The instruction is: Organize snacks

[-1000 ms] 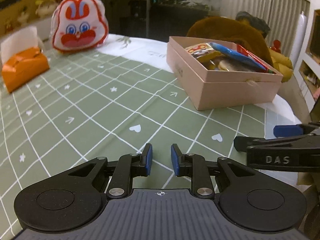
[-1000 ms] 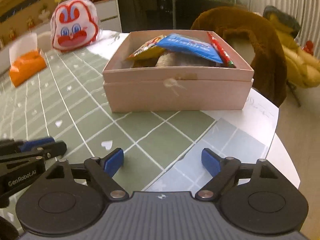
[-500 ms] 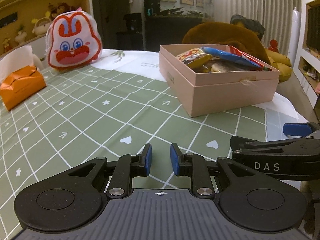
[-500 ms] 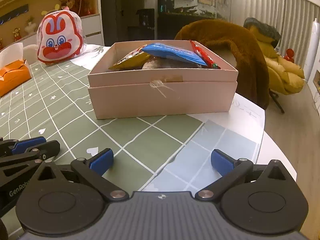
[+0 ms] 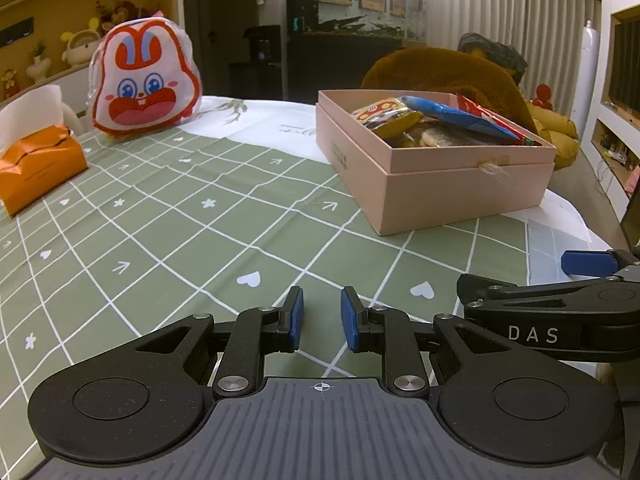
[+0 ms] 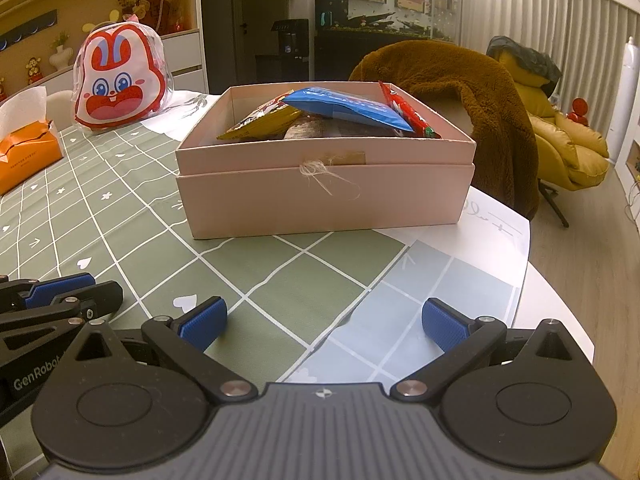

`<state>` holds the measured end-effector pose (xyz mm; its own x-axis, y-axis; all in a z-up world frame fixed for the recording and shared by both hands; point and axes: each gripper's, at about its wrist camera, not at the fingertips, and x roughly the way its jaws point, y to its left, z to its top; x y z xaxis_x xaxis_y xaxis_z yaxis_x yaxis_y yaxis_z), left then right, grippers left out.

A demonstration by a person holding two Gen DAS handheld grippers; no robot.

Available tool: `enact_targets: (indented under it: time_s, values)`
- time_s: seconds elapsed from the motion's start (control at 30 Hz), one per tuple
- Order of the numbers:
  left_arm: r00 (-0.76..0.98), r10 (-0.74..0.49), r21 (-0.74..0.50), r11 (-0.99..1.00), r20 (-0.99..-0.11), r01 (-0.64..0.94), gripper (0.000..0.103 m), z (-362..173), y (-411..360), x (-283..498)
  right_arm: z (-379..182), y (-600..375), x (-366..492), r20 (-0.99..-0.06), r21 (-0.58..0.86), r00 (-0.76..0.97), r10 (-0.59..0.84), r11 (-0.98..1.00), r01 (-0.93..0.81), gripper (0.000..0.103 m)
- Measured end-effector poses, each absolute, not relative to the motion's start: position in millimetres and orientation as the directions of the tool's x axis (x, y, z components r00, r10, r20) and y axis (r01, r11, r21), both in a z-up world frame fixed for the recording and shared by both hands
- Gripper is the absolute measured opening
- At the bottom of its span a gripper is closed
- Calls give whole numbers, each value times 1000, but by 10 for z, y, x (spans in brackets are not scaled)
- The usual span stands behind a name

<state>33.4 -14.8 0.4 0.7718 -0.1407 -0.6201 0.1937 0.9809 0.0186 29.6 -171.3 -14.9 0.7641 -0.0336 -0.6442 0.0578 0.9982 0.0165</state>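
A lamplit living room is surrounding the scene, with shelves of figurines at the far left, a dark cabinet at the back and pale curtains to the right, and a round desk (image 6: 500,240) is carrying a green checked cloth (image 5: 168,216) printed with hearts, stars and arrows. Far ahead and to the left of both tools, an orange tissue pack (image 5: 38,168) is lying on the cloth with a white tissue sticking up from it, and just to its right a red-and-white rabbit-face bag (image 6: 120,88) is standing upright near the desk's far edge. The left tool (image 5: 320,318) is hovering low over the cloth with its blue pads nearly together and nothing between them, only a narrow gap showing. Ahead of it and to its right, and straight in front of the right tool, a pink cardboard box (image 6: 324,192) is sitting open on the cloth, well apart from both tools; the snacks are lying inside it, a yellow packet (image 6: 264,124) at the left, a blue packet (image 6: 344,110) slanting over the top and a red packet (image 6: 404,114) along the right wall. The right tool (image 6: 324,320) is standing spread wide and empty over the cloth, just beside the left tool. Beyond the box a brown fleece (image 6: 460,92) is draping over a chair, and a yellow armchair (image 6: 568,148) is sitting at the far right.
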Motion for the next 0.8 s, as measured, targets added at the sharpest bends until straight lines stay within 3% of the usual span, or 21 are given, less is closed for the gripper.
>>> enact_targets:
  time_s: [0.8]
  values:
    - [767, -166, -5, 978, -620, 207, 25, 2, -132, 335, -150, -1710, 298, -644, 17, 764, -33, 998, 58, 103]
